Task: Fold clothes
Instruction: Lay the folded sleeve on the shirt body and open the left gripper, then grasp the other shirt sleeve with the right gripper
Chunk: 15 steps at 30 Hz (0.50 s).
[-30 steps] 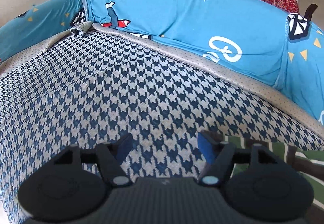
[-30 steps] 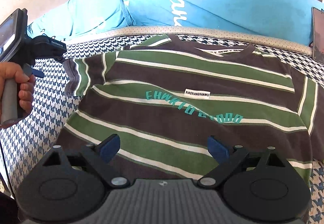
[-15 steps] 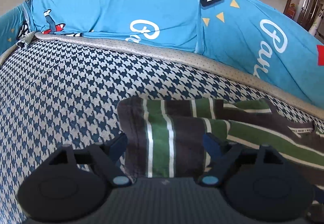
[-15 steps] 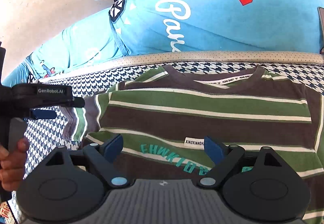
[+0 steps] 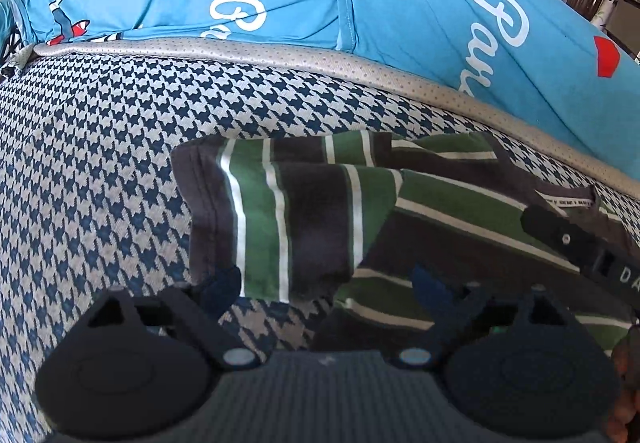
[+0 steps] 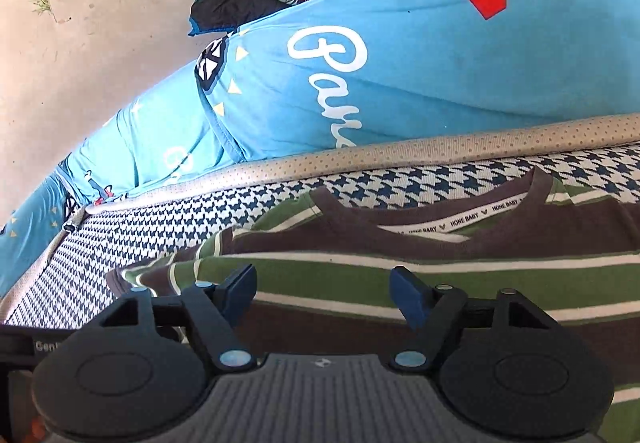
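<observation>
Shirt (image 5: 320, 211), green and brown striped, is lying flat on the checked bed cover (image 5: 100, 147), just in front of the blue pillow (image 6: 400, 75). I am holding my left gripper (image 5: 326, 285) over its sleeve, jaws widening, pressing on nothing. My right gripper (image 6: 323, 289) is hovering over the chest stripes, jaws narrowing, gripping nothing yet.

Left hand-held gripper (image 5: 326, 285) reached the sleeve (image 5: 280, 219), jaws opening.
</observation>
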{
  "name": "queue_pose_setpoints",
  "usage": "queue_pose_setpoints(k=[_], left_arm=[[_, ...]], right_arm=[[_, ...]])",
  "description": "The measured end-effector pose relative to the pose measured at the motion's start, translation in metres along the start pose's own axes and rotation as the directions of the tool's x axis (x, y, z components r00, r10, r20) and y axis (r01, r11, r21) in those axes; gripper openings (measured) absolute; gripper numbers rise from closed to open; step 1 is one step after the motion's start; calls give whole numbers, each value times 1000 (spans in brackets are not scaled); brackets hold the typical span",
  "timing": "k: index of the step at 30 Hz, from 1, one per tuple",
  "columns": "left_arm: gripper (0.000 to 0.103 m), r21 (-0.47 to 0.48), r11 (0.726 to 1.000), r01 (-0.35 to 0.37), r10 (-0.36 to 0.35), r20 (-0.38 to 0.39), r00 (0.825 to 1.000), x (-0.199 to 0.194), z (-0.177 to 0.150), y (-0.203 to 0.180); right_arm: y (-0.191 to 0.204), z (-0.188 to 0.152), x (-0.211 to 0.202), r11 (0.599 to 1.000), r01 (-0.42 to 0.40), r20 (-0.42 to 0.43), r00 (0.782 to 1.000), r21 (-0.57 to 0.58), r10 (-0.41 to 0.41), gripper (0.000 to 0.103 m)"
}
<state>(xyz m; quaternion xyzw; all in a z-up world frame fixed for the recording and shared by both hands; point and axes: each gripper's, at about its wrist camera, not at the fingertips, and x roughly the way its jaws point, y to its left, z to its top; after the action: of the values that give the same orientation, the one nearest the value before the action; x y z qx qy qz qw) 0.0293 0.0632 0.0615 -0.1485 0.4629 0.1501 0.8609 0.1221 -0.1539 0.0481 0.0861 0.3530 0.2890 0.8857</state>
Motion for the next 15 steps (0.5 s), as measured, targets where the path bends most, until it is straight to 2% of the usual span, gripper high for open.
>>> queue_pose_setpoints(k=[5, 15], left_arm=[[95, 26, 999, -32, 32, -15, 999, 6, -2, -3], [97, 21, 1000, -16, 18, -67, 998, 16, -4, -4]], right_arm=[[2, 15, 17, 999, -7, 31, 999, -48, 8, 71], [10, 28, 54, 984, -18, 56, 998, -176, 29, 71]])
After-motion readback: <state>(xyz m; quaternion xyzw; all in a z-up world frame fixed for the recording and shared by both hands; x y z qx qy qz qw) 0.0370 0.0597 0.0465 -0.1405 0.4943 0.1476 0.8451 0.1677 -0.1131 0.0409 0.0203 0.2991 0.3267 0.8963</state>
